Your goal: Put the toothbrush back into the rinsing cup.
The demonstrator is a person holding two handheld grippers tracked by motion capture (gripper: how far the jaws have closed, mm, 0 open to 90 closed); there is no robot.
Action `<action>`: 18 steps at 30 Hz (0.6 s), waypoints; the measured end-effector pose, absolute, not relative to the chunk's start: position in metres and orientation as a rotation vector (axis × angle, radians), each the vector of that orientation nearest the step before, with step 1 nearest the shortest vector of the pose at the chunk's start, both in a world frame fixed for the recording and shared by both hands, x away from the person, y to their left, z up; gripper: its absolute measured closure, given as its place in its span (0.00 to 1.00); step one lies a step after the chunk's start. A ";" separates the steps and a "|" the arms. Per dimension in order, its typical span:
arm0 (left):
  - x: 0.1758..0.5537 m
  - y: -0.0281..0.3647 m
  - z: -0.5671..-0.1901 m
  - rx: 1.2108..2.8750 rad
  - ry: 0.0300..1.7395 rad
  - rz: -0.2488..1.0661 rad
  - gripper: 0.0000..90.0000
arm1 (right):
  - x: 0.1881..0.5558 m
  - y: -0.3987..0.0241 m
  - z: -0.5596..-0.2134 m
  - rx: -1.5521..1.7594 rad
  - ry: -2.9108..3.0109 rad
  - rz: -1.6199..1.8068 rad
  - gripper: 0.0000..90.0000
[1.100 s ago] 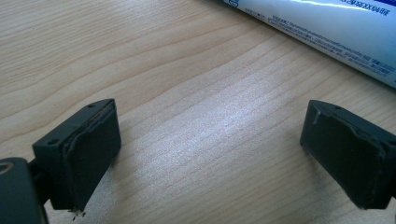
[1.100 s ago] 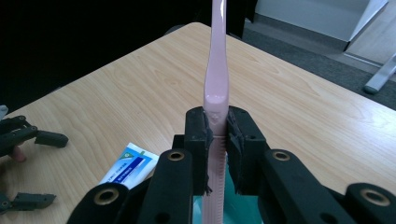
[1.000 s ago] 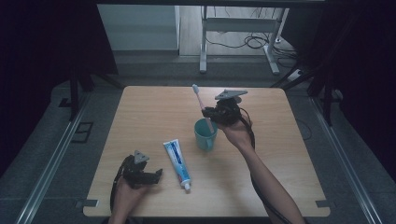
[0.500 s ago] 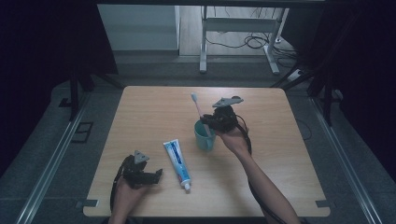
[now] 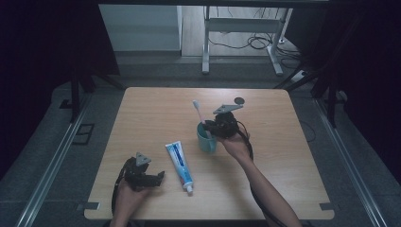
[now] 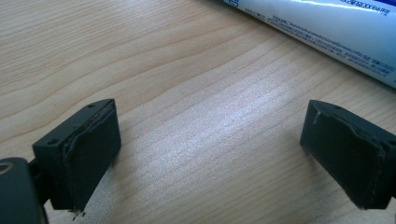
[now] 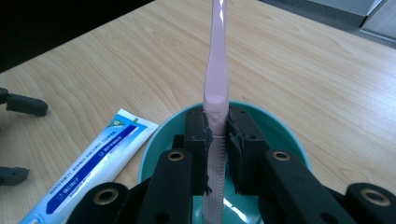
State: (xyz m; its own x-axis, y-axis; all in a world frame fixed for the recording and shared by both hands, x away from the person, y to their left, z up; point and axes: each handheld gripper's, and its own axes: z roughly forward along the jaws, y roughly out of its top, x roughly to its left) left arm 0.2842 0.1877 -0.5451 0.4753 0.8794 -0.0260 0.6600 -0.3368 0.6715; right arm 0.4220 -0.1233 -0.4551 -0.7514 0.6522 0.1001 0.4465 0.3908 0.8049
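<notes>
A pale wooden table (image 5: 156, 109) with a fine straight grain and rounded corners is seen from above, a person's two forearms reaching in from the six o'clock edge, each hand holding a black two-jaw gripper. Near the centre of the tabletop stands a round teal cup (image 5: 206, 138), smooth-walled and open at the top. The right gripper (image 5: 211, 126) sits at the cup's three o'clock side with its tips over the rim, a flat grey three-cornered plate on its top and a dark cable trailing toward the arm. In the right gripper view its two blocky black jaws, faced with rough, worn pads, are pressed nearly together on the slim pink toothbrush (image 7: 217, 70), a smooth plastic handle that narrows toward the far end; the lower end of the handle dips inside the cup (image 7: 280, 128). From above the toothbrush (image 5: 198, 112) leans out of the cup toward eleven o'clock, with its pale head uppermost. A flattened white and blue toothpaste tube (image 5: 179, 161), glossy and tapering to a small cap, lies at the cup's seven o'clock, well apart from it. At the tube's nine o'clock the left gripper (image 5: 161, 176) rests low at the table; the left gripper view shows its matte rectangular jaws spread wide over bare wood with nothing between them, the tube (image 6: 327, 32) lying beyond them.
</notes>
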 end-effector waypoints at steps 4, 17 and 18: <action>0.284 0.188 -0.545 2.105 1.269 0.458 0.06 | 0.424 -0.121 -0.462 0.982 2.427 1.279 0.87; 0.284 0.188 -0.545 2.105 1.270 0.459 0.06 | 0.430 -0.121 -0.477 1.035 2.467 1.243 0.86; 0.284 0.188 -0.545 2.104 1.270 0.458 0.06 | 0.431 -0.121 -0.478 1.037 2.472 1.242 0.86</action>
State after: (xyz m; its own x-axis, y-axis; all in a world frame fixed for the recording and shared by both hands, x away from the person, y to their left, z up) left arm 0.2842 0.1877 -0.5451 0.4751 0.8796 -0.0260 0.6602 -0.3368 0.6713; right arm 0.4306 -0.1209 -0.4779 -0.7383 0.6604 0.1373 0.5044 0.4053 0.7625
